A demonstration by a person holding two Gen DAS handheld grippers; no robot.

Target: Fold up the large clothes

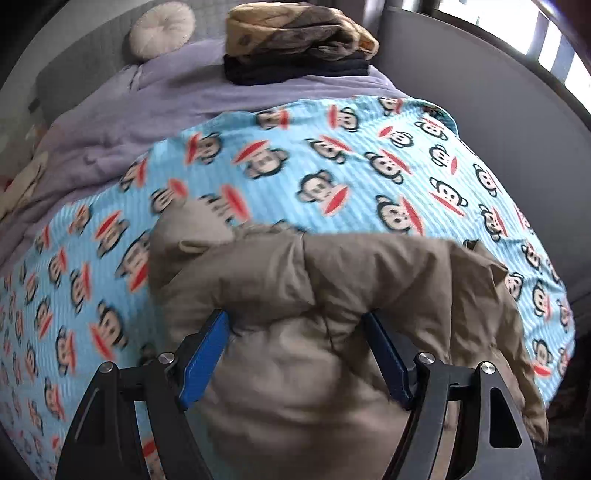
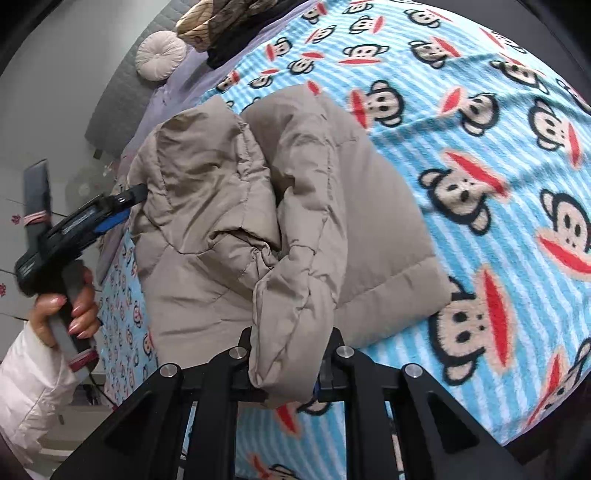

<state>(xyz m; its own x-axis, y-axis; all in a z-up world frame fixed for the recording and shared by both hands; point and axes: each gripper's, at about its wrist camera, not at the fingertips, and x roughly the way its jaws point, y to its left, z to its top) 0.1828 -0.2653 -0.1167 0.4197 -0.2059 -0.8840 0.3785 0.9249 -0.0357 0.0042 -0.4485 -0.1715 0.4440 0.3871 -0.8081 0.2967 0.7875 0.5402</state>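
Observation:
A beige puffer jacket (image 1: 332, 280) lies on a blue blanket with a monkey print (image 1: 295, 166). My left gripper (image 1: 295, 319) has its blue pads set wide, pressed against a thick puffy bulk of the jacket that fills the gap. In the right wrist view the jacket (image 2: 362, 221) is partly folded, its left side bunched up. The left gripper (image 2: 125, 206) meets that side at the bed's edge, held by a hand (image 2: 74, 306). My right gripper (image 2: 291, 343) is shut on the cuff end of the jacket's sleeve (image 2: 291, 314), and the fabric hides its fingertips.
A stack of folded clothes (image 1: 295, 44) sits at the far end of the bed on a lilac sheet (image 1: 147, 103), beside a round cream cushion (image 1: 162, 29). A grey padded bed surround (image 1: 498, 129) runs along the right. The blanket (image 2: 480, 147) spreads to the jacket's right.

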